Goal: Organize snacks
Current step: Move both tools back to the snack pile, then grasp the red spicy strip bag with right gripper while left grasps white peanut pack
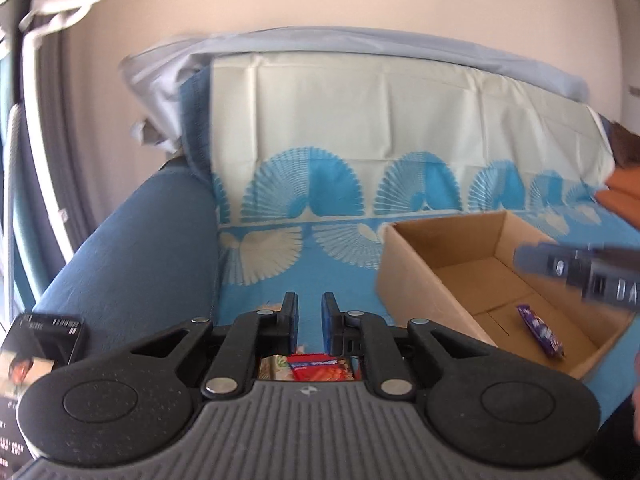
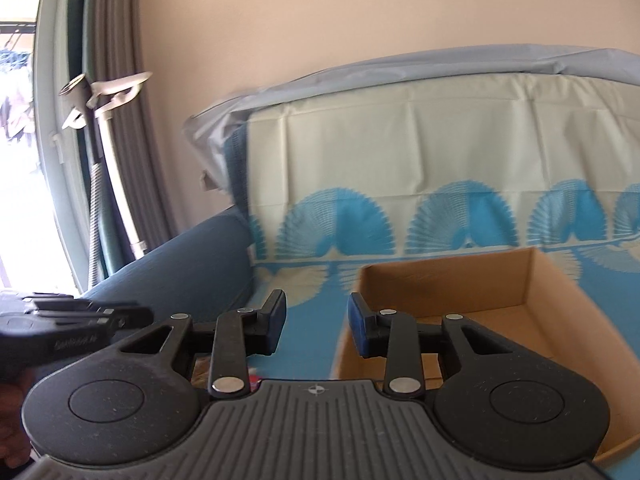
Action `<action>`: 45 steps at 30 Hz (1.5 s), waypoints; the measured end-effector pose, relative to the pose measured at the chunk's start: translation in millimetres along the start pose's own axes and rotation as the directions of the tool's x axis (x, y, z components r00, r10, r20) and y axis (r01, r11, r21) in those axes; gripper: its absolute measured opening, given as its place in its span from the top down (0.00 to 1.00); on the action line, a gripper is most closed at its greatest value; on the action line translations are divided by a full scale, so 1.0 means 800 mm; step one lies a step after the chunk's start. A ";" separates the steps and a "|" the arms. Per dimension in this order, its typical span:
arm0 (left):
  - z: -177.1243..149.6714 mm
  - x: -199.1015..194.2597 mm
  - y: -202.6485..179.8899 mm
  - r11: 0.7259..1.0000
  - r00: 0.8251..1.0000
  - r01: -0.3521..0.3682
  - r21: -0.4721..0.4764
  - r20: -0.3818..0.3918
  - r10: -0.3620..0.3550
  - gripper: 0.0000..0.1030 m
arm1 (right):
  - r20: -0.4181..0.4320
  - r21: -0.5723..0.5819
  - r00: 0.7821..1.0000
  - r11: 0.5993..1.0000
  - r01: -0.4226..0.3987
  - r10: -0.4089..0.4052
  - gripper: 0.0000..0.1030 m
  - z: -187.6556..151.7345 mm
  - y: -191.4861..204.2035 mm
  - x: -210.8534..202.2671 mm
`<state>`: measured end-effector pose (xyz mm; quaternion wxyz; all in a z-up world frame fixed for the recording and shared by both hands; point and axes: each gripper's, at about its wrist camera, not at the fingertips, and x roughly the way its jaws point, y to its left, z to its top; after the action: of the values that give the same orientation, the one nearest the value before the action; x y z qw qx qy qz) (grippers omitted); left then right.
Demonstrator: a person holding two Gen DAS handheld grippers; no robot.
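Observation:
An open cardboard box (image 1: 416, 276) sits on the blue patterned sofa cover; it also shows in the right wrist view (image 2: 440, 280). A purple snack packet (image 1: 540, 330) lies on its floor. My left gripper (image 1: 310, 322) is open with a narrow gap, empty, held above the seat left of the box. Beneath it a red snack packet (image 1: 320, 368) and a pale packet (image 1: 272, 366) show through the frame. My right gripper (image 2: 316, 326) is open and empty, at the box's near left corner. Its body appears blurred over the box in the left wrist view (image 1: 588, 276).
The blue sofa armrest (image 1: 132, 264) stands to the left. A cream and blue cloth (image 1: 360, 128) covers the sofa back. A black carton (image 1: 44, 344) sits at the lower left. Orange fabric (image 1: 624, 196) lies at the far right. Curtains and a window are at the left (image 2: 80, 120).

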<state>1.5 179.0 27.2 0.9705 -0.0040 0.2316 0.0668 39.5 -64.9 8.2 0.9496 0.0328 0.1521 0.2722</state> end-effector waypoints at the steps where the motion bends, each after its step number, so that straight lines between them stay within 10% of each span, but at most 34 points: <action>1: 0.001 -0.001 0.008 1.000 1.000 -0.013 -0.028 -0.003 0.013 0.87 | -0.013 -0.009 1.000 1.000 -0.017 0.017 0.65 -0.003 0.011 0.005; 15: 0.006 0.028 0.085 0.944 0.995 -0.036 -0.327 -0.104 0.001 0.87 | -0.222 -0.056 0.962 0.983 -0.173 0.157 0.62 -0.046 0.090 0.079; 31: -0.025 0.100 0.082 0.949 0.955 -0.041 -0.313 -0.293 -0.055 0.81 | -0.465 0.016 0.880 0.994 -0.104 0.100 0.35 -0.093 0.097 0.172; 45: -0.033 0.115 0.105 0.922 0.939 -0.070 -0.381 -0.338 -0.068 0.81 | -0.579 0.003 0.814 0.998 -0.058 0.049 0.32 -0.123 0.100 0.224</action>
<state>60.0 273.0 -35.9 0.8946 -0.2072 0.3803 0.1101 113.6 95.5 -122.5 0.8508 -0.0540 0.4303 0.2968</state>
